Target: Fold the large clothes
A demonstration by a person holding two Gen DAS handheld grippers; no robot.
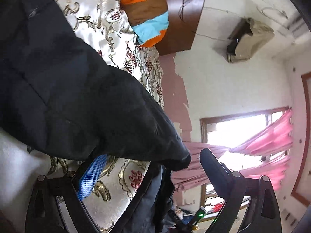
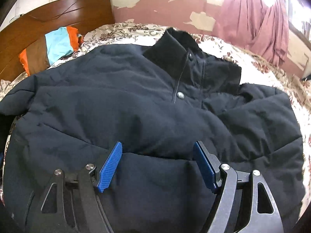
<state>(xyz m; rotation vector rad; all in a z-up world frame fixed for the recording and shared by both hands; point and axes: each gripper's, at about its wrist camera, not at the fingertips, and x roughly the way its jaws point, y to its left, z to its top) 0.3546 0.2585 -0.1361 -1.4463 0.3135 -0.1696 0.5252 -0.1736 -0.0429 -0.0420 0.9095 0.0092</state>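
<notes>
A large dark navy padded jacket (image 2: 136, 101) lies spread front-up on the floral bedspread (image 2: 223, 44), its black collar (image 2: 175, 50) toward the far wall and its snap buttons showing. My right gripper (image 2: 157, 143) hovers over the lower front of the jacket, open, its blue pads (image 2: 111, 165) apart with nothing pinched. In the rolled left wrist view, a fold of the same jacket (image 1: 77, 97) fills the upper left and its edge (image 1: 180, 159) hangs between the fingers. My left gripper (image 1: 153, 155) stands wide open at the side of the bed, its pads off the cloth.
A striped orange, brown and cyan pillow (image 2: 50, 46) lies against the wooden headboard (image 2: 58, 15). Pink curtains (image 2: 258, 25) hang by the window beyond the bed. A covered wall unit (image 1: 248, 40) and peeling pink wall (image 1: 175, 89) show in the left wrist view.
</notes>
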